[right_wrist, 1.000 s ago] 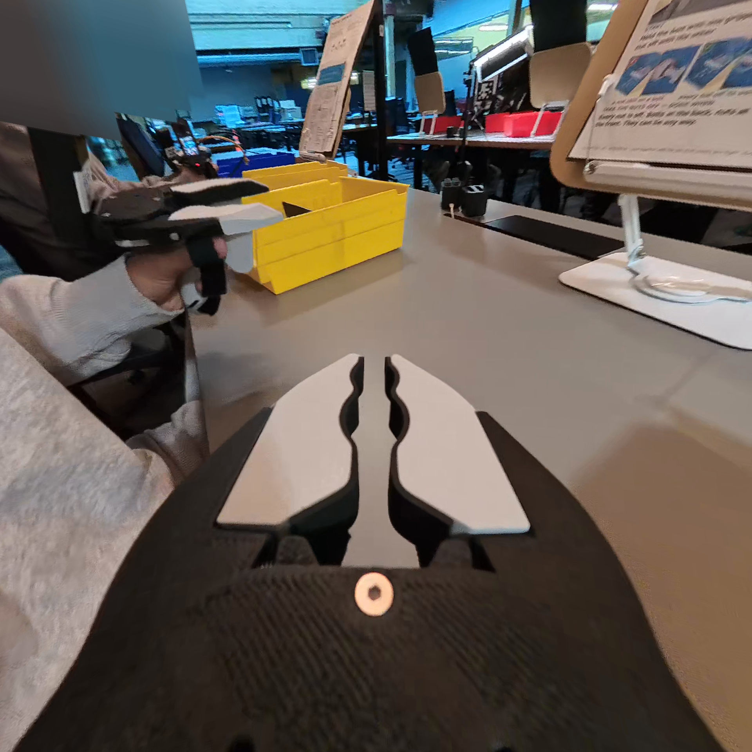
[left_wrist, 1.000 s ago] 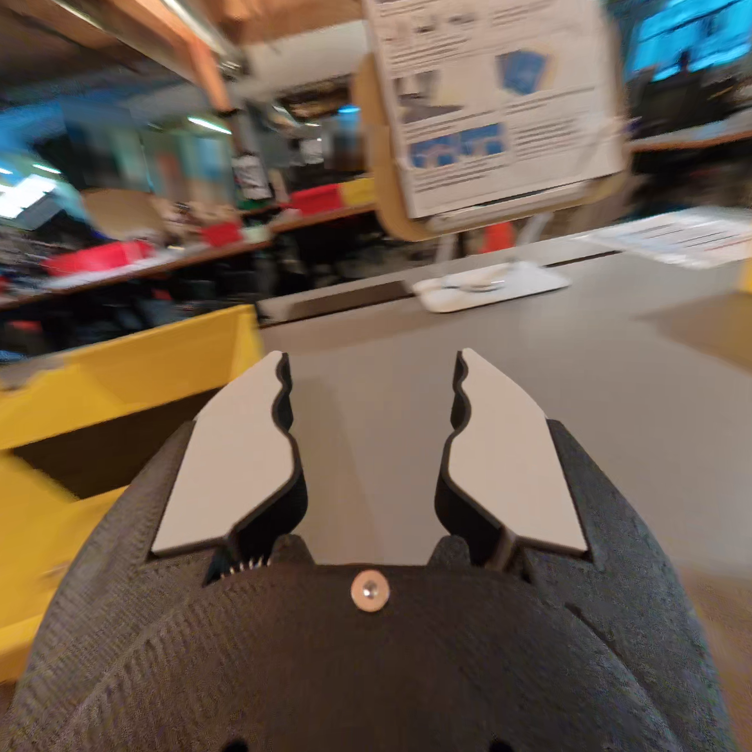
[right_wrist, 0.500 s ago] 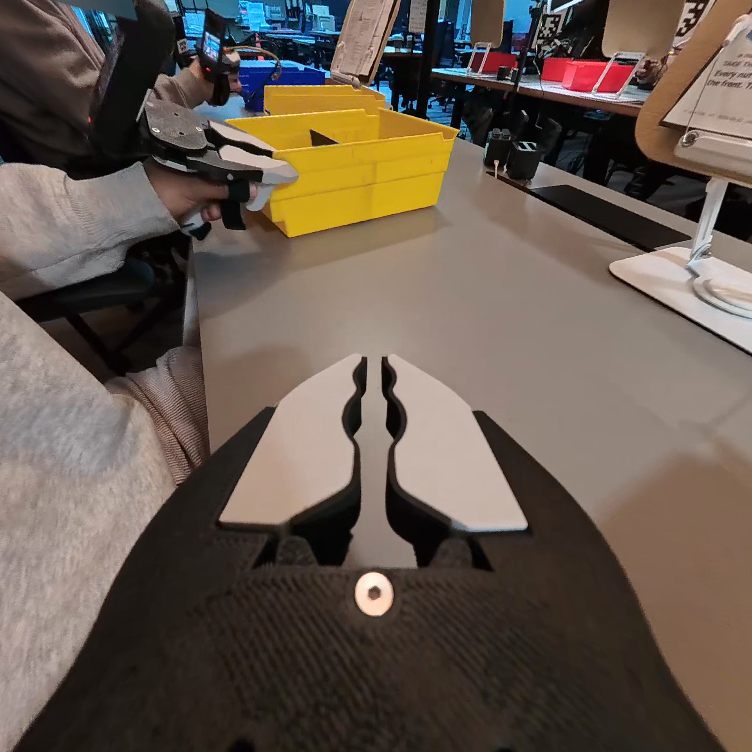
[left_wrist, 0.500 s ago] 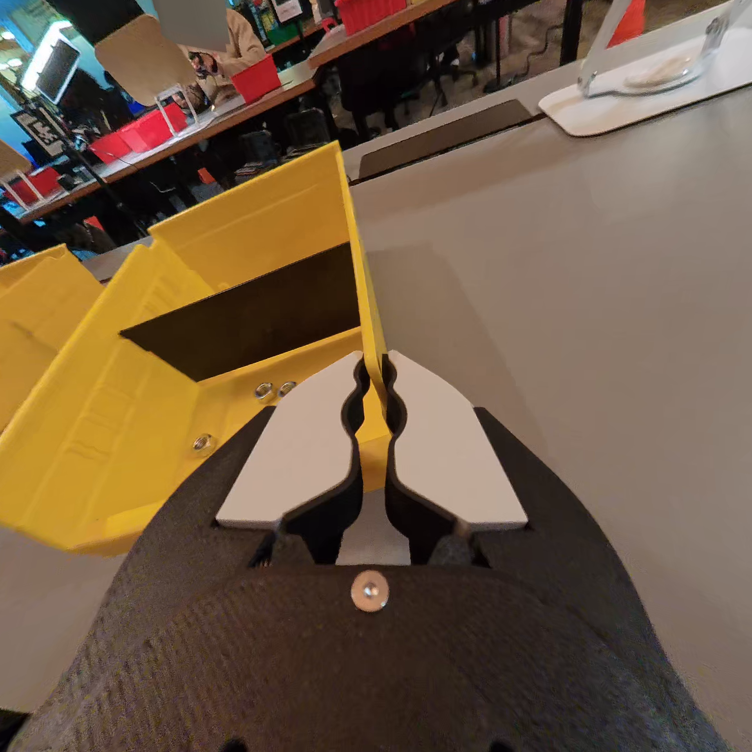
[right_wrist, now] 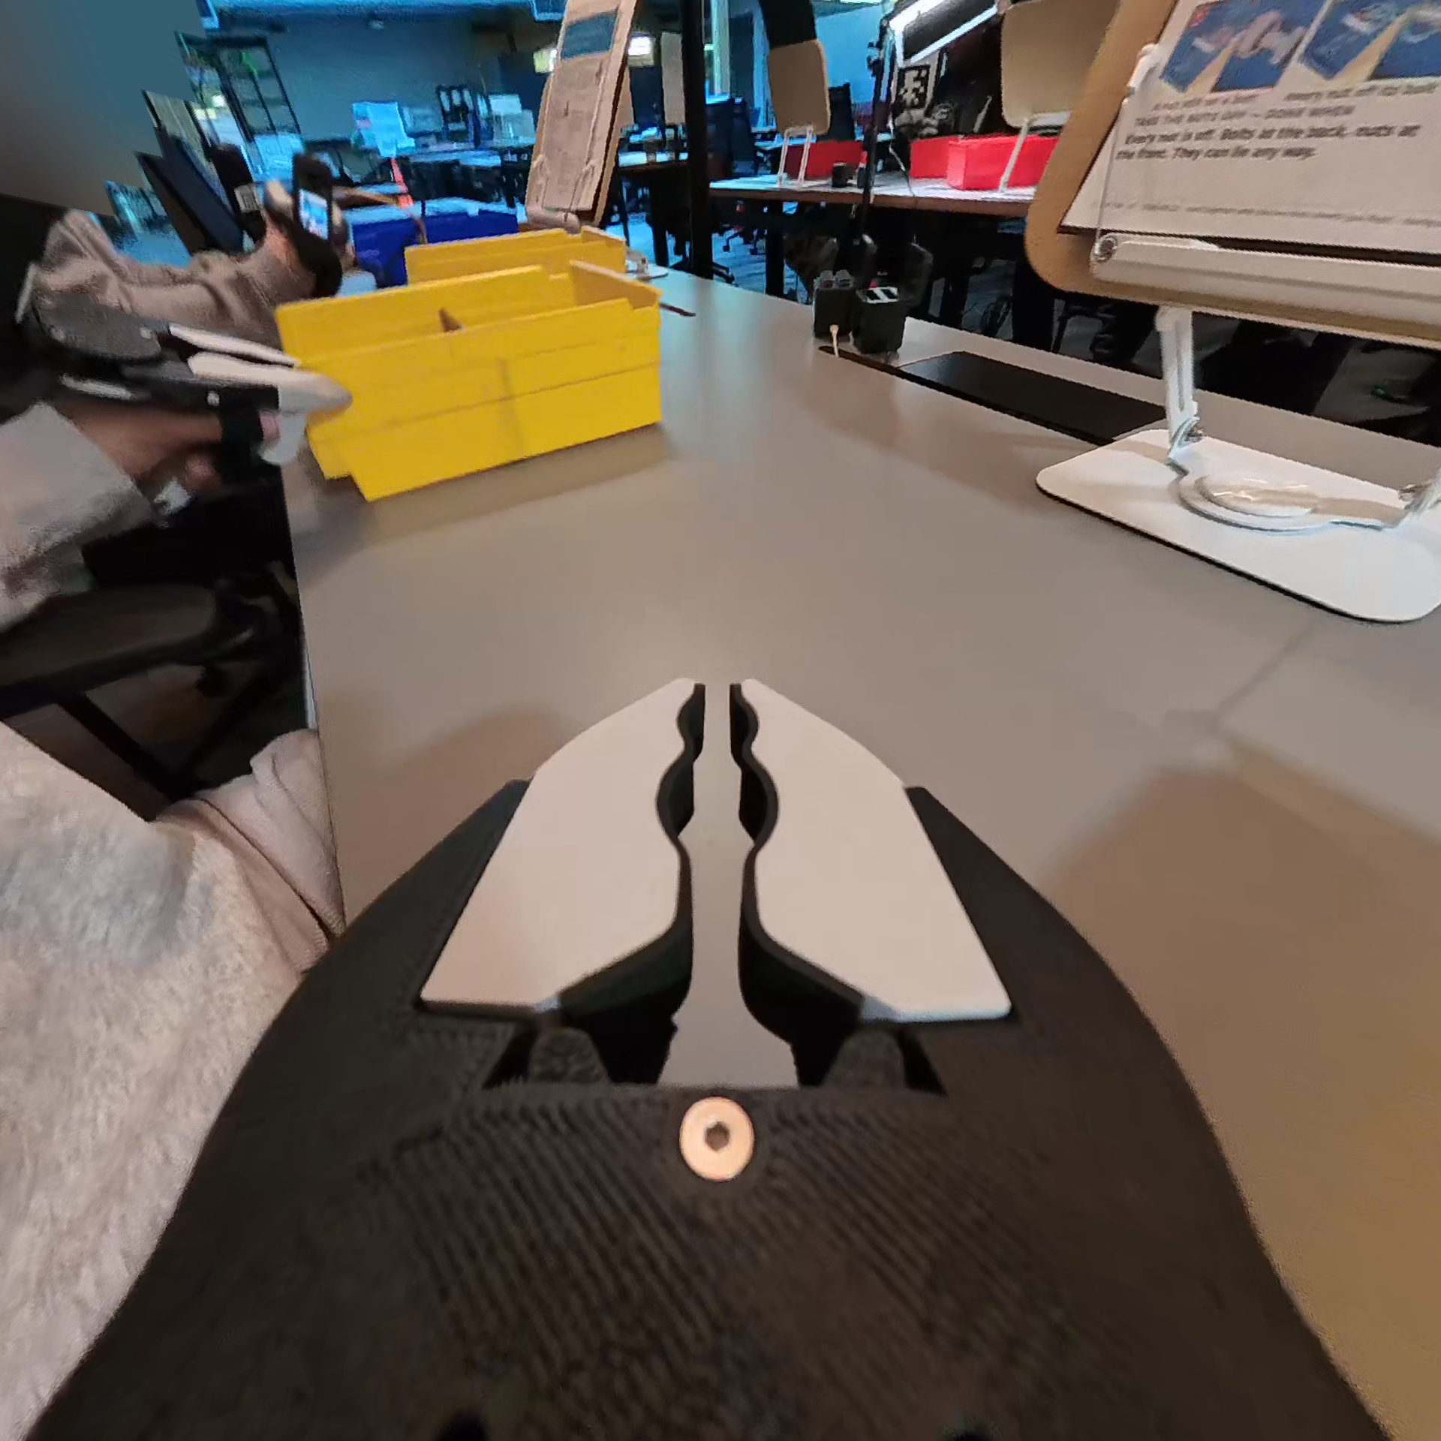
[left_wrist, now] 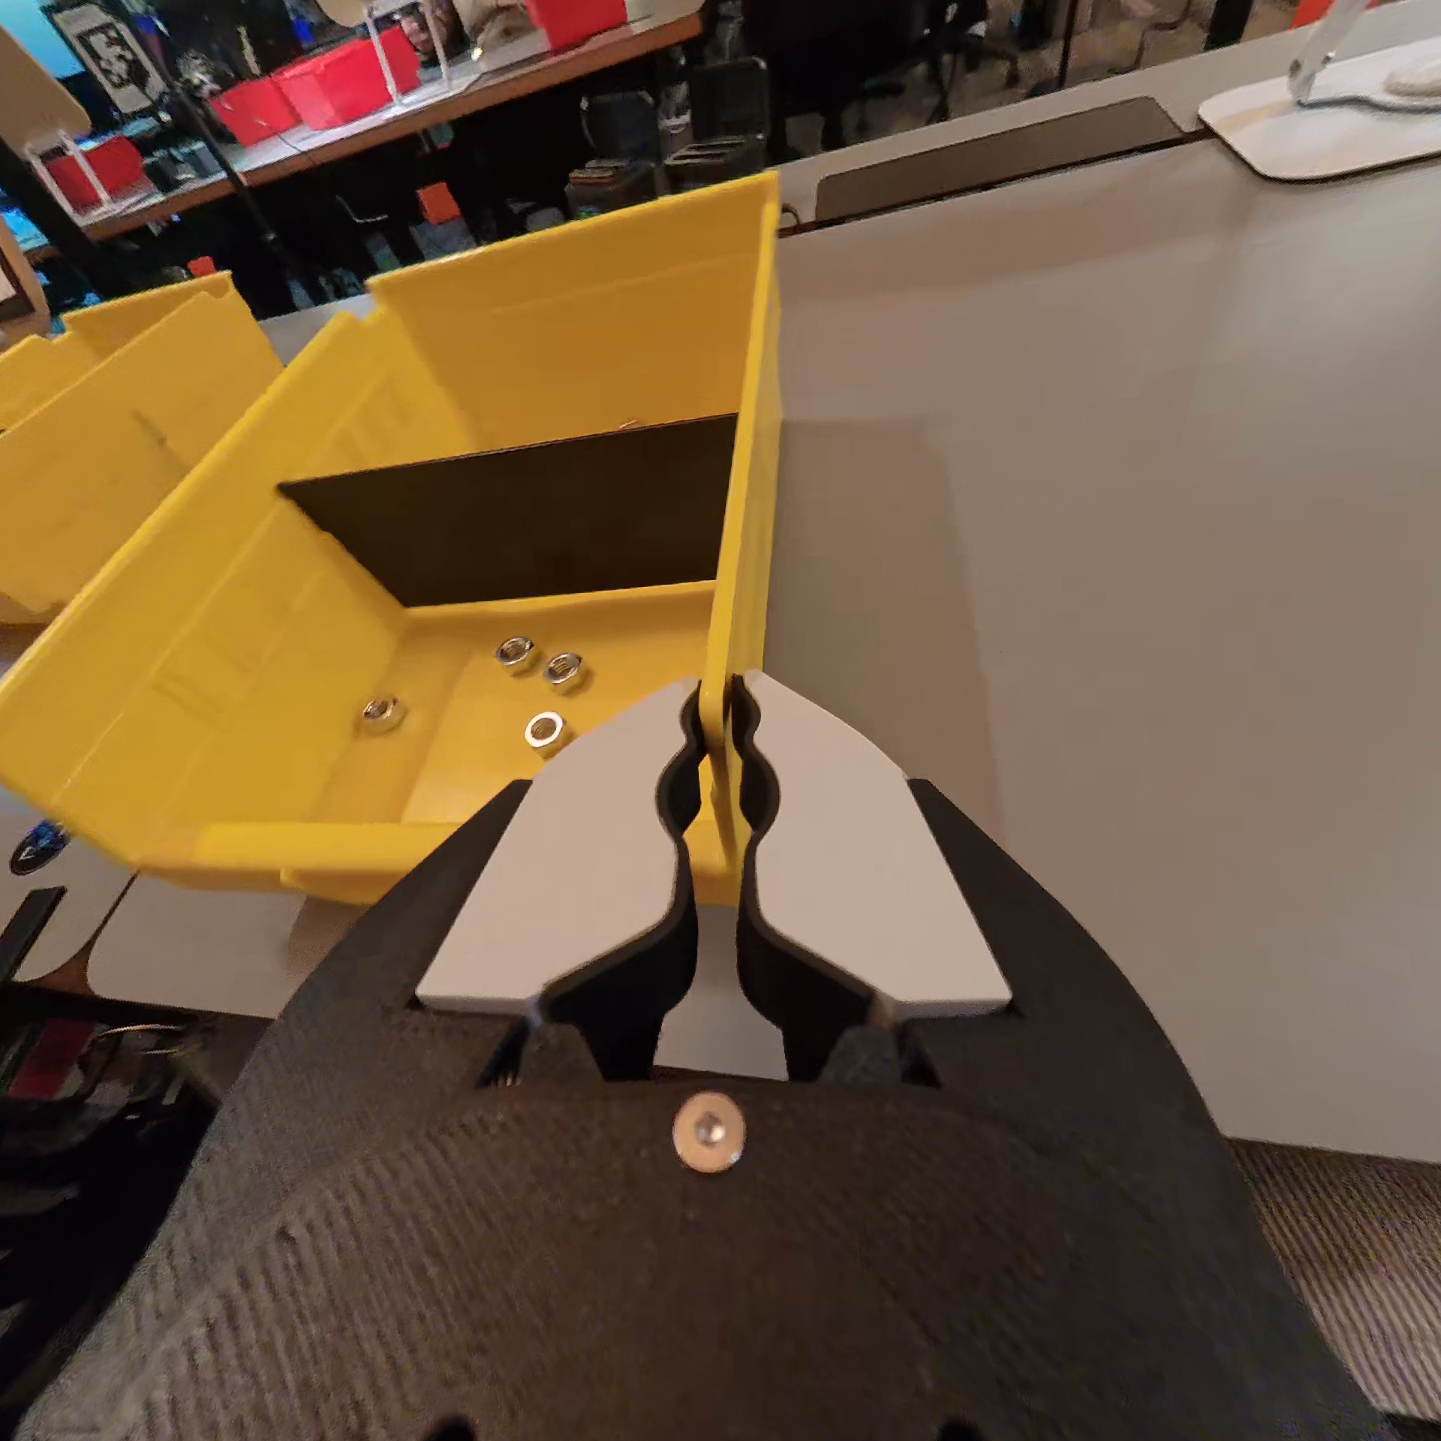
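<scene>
My left tongs (left_wrist: 716, 694) are pinched on the right wall of the yellow bin (left_wrist: 745, 499) at centre frame, with four nuts (left_wrist: 538, 678) lying loose on its floor in front of a black divider (left_wrist: 530, 522). My right tongs (right_wrist: 716, 690) are nearly closed and empty above the grey bench (right_wrist: 858, 561), the bin sitting in their upper left.
</scene>
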Motion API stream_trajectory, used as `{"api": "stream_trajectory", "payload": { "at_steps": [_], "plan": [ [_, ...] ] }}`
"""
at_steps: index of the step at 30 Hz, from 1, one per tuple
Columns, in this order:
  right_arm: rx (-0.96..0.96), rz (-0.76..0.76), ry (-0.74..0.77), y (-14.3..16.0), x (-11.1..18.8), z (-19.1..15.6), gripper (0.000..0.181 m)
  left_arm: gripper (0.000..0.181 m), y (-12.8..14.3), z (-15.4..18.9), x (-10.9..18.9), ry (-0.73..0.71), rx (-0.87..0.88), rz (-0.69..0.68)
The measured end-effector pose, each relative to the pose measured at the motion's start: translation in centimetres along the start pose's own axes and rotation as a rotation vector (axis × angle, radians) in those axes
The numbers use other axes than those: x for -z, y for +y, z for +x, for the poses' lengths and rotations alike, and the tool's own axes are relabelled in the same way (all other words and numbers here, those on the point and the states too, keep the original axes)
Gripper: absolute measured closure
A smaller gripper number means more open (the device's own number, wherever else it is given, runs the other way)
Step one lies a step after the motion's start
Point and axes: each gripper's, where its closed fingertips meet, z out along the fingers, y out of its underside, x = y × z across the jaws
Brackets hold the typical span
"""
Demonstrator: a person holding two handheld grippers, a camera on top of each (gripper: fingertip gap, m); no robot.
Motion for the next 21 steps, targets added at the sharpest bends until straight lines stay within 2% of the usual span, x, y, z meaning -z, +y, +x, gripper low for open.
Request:
{"api": "stream_trajectory", "payload": {
  "at_steps": [5, 11, 16, 18, 21],
  "plan": [
    [-0.099, 0.038, -0.01, -0.1, 0.1, 0.7, 0.175, 0.177, -0.4, 1.0, 0.2, 0.024, 0.005, 0.02],
    [-0.095, 0.041, 0.006, -0.3, 0.3, 0.9, 0.175, 0.178, -0.2, 0.2, 0.3, 0.03, 0.077, 0.033],
    [-0.09, 0.03, -0.003, -0.1, 0.2, 0.5, 0.175, 0.177, -0.2, 0.0, 0.4, -0.001, 0.065, 0.034],
    [-0.089, 0.034, -0.001, -0.2, 0.3, 0.5, 0.176, 0.169, -0.6, 0.1, 0.8, 0.002, 0.088, 0.064],
    [-0.099, 0.048, 0.004, -0.4, 0.5, 0.7, 0.176, 0.144, -2.8, 0.0, 2.9, 0.054, 0.26, 0.158]
  ]
}}
